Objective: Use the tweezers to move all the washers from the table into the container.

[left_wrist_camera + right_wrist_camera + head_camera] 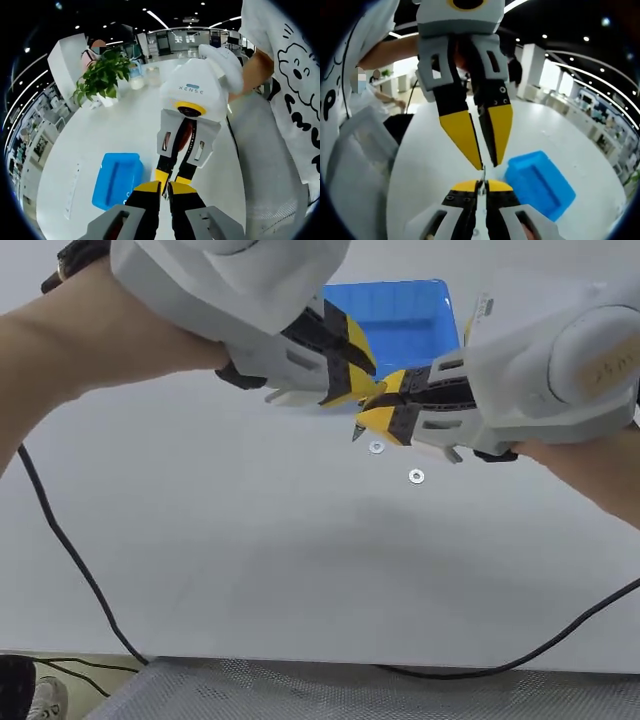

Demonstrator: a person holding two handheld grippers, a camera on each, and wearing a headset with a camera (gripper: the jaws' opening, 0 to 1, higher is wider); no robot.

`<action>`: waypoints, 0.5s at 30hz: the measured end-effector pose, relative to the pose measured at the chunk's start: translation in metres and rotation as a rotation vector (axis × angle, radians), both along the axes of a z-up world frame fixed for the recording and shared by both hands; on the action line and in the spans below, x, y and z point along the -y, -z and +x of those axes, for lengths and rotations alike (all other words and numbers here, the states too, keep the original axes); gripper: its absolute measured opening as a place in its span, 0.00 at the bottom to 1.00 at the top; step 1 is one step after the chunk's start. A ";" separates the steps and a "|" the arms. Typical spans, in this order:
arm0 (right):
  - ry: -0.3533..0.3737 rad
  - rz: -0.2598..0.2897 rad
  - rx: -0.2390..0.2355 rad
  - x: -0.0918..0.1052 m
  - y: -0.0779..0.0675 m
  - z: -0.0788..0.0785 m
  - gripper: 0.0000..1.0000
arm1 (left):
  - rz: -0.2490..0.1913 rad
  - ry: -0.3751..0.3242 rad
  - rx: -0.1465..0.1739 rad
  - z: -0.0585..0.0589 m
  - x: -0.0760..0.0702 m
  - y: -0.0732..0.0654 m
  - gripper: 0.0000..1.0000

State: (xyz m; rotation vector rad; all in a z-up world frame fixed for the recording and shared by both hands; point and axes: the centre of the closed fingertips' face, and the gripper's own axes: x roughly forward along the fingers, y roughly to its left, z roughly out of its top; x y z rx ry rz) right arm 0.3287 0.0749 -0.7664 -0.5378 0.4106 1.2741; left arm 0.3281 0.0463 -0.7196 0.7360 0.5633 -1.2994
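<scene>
The right gripper clamps the tweezers; the left gripper's jaws look closed, meeting it tip to tip. Two washers lie at five o'clock of the tweezers, the container at twelve.

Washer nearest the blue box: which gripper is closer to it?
Right. In the head view the right gripper hangs right beside the washer; the left gripper is farther off, by the blue container.

container half hidden, tweezers perhaps mostly masked
</scene>
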 end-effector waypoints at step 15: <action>-0.016 -0.017 -0.011 0.000 0.006 -0.003 0.02 | 0.027 0.055 -0.033 -0.008 0.003 0.011 0.00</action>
